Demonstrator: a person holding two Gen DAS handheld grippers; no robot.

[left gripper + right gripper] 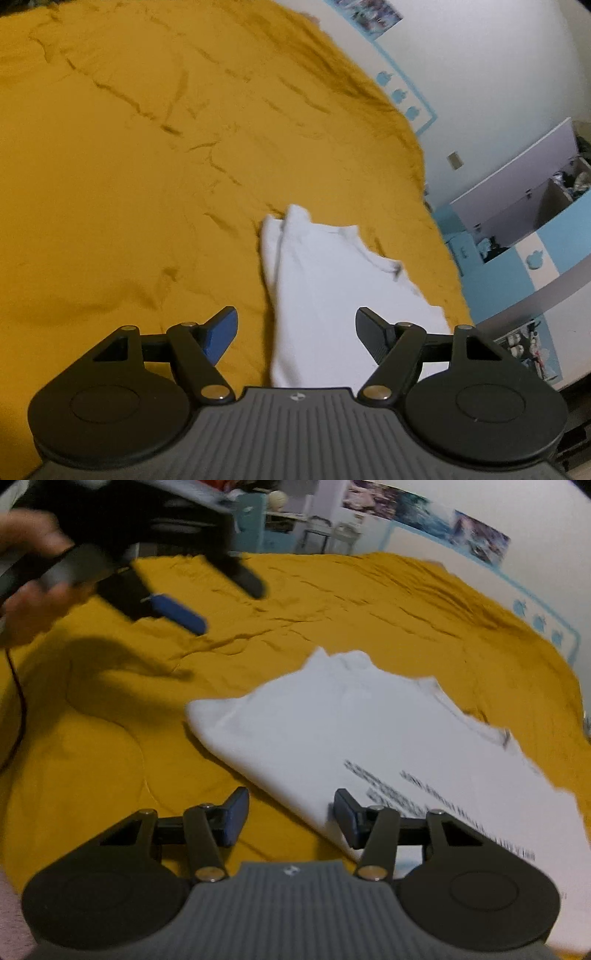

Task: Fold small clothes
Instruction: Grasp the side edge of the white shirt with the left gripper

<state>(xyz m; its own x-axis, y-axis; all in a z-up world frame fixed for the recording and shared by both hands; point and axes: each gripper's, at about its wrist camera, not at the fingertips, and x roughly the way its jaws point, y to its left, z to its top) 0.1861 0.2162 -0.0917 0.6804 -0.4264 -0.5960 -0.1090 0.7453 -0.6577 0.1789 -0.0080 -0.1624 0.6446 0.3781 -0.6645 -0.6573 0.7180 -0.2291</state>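
Our left gripper [295, 325] and right gripper [290, 814] both gape empty above the white shirt [362, 738], which lies near the bed's [129, 166] right edge.

Your left gripper [218, 602] and hand [26, 550] smear into motion blur in the right wrist view, the hand cut by the frame's left edge. The print [424, 797] on the shirt [332, 720] is too blurred to read, and the shirt's near end runs under your right gripper [290, 816]. In the left wrist view, the shelf [524, 221] contents are too small to identify.
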